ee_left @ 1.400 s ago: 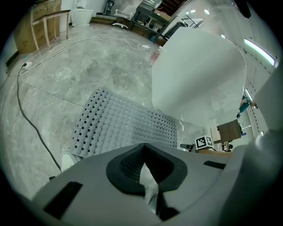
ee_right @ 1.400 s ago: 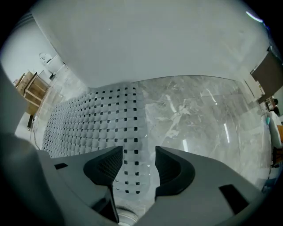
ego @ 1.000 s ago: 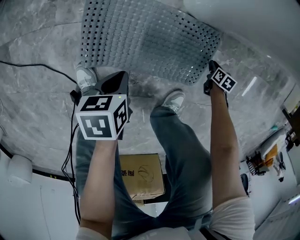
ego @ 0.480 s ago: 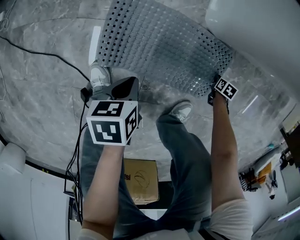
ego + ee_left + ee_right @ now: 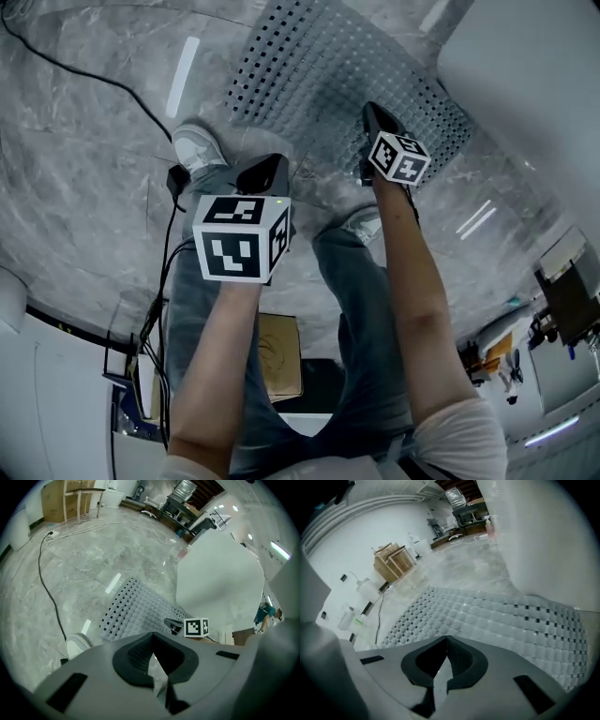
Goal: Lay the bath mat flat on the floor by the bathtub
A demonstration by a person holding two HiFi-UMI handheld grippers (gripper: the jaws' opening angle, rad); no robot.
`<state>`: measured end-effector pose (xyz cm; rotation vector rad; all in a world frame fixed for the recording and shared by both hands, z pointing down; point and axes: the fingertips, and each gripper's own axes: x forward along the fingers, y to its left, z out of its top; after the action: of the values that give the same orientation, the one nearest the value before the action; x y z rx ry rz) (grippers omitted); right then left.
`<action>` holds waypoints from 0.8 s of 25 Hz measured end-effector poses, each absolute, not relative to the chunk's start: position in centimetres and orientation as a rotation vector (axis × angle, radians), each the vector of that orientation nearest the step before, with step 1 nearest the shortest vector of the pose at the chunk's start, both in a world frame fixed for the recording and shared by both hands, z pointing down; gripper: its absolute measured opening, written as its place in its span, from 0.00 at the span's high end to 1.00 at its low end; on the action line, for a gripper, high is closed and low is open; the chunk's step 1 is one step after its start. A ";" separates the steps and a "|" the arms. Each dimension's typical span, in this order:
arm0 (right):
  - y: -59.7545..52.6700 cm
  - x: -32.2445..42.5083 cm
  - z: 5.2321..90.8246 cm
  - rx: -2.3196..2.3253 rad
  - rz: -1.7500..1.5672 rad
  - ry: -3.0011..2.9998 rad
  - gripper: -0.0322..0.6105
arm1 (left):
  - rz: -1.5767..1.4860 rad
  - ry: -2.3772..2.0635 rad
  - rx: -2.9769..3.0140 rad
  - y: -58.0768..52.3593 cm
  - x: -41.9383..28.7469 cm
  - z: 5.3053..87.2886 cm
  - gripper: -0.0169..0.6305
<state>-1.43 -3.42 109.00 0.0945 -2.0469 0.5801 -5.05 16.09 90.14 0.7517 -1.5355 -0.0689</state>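
Observation:
The grey perforated bath mat [image 5: 347, 75] lies flat on the marble floor beside the white bathtub [image 5: 525, 84]. My right gripper [image 5: 375, 117] hovers above the mat's near edge. Its jaws are closing and meet at the tips, with nothing between them. In the right gripper view the mat [image 5: 497, 616] spreads out just beyond the right gripper [image 5: 446, 656], and the tub [image 5: 539, 536] rises behind. My left gripper [image 5: 262, 173] is shut and empty, held over the floor short of the mat. The left gripper view shows the left gripper [image 5: 152, 653], the mat [image 5: 136, 611] and the tub [image 5: 220, 583].
The person's white shoes [image 5: 199, 148] [image 5: 361, 223] stand on the floor just before the mat. A black cable [image 5: 112, 84] runs over the floor at left. A cardboard box [image 5: 281, 356] sits behind the legs. Wooden furniture [image 5: 70, 498] stands far off.
My right gripper has left the mat's near right corner and moved left, over the mat's near edge. The mat stays flat. My left gripper has hardly moved.

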 end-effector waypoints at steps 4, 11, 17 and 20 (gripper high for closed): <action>5.8 -5.8 109.0 -0.091 0.628 -2.033 0.91 | -0.102 -1.548 0.769 17.5 -8.1 89.5 0.95; 19.0 -10.7 109.0 -0.408 0.610 -1.971 0.91 | -0.159 -1.546 0.765 20.9 -12.7 89.0 0.95; 22.2 -12.8 111.7 -0.443 0.563 -1.928 0.91 | -0.185 -1.532 0.763 22.8 -15.6 89.0 0.95; 22.3 -12.3 114.0 -0.364 0.531 -1.867 0.91 | -0.188 -1.534 0.736 24.5 -17.0 89.4 0.95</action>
<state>-12.34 22.30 113.99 -0.3638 -1.8674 0.5307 -17.03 24.54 89.35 0.7358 -1.5339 -0.1882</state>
